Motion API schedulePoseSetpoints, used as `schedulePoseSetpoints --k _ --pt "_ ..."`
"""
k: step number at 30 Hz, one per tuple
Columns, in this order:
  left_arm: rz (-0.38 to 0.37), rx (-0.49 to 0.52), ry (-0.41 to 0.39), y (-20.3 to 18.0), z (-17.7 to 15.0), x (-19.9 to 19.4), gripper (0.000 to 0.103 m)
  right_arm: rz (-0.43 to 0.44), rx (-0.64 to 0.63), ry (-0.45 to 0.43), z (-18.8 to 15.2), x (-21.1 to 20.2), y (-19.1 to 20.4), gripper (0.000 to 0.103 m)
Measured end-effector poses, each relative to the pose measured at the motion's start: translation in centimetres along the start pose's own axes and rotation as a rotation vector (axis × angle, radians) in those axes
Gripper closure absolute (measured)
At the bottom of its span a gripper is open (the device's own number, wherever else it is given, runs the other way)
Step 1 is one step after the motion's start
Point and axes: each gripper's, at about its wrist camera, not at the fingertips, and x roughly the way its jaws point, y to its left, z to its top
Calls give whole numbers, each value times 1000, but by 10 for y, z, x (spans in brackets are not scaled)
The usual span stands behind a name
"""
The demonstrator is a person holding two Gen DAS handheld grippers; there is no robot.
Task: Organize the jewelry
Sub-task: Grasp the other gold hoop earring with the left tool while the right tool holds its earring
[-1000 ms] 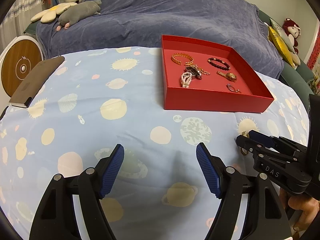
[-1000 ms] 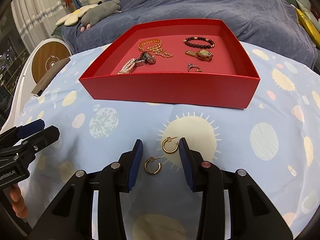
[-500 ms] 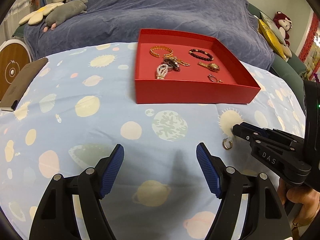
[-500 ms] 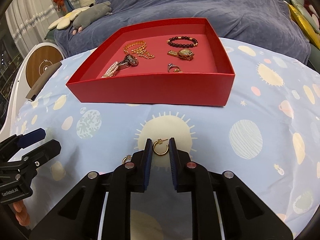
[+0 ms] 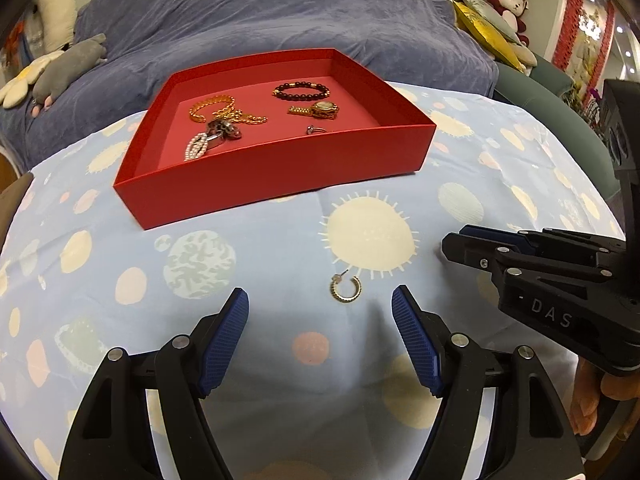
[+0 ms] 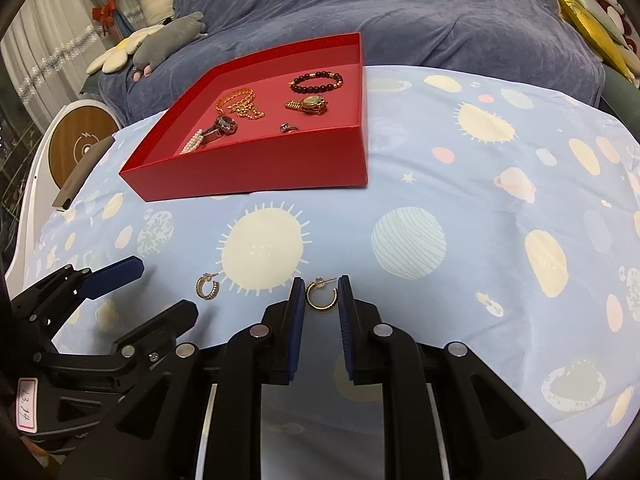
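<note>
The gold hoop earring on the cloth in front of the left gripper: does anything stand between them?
Nothing visible does. The earring lies alone on the planet-print cloth, just ahead of the open left gripper. The right gripper holds the other earring, off to the side.

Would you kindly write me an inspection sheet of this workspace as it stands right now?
Surface: light blue planet-print cloth, flat with slight creases.
Job's things: open red cardboard tray holding a gold chain bracelet, dark bead bracelet, gold wristwatch, small ring, pearl piece; one gold hoop earring lies loose on the cloth.
Clutter: brown flat case at the cloth's left edge.
Grippers: left gripper open, just short of the loose hoop; right gripper closed on a second gold hoop earring.
Cables: nothing seen.
Surroundings: blue-grey blanket, plush toys, yellow cushion.
</note>
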Motion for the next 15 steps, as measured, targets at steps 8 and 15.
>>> schedulePoseSetpoints --k 8,15 --pt "50 50 -10 -13 -4 16 50 3 9 5 -6 -6 -11 87" --pt "55 53 -23 -16 -3 19 55 1 7 18 -10 -4 -12 87"
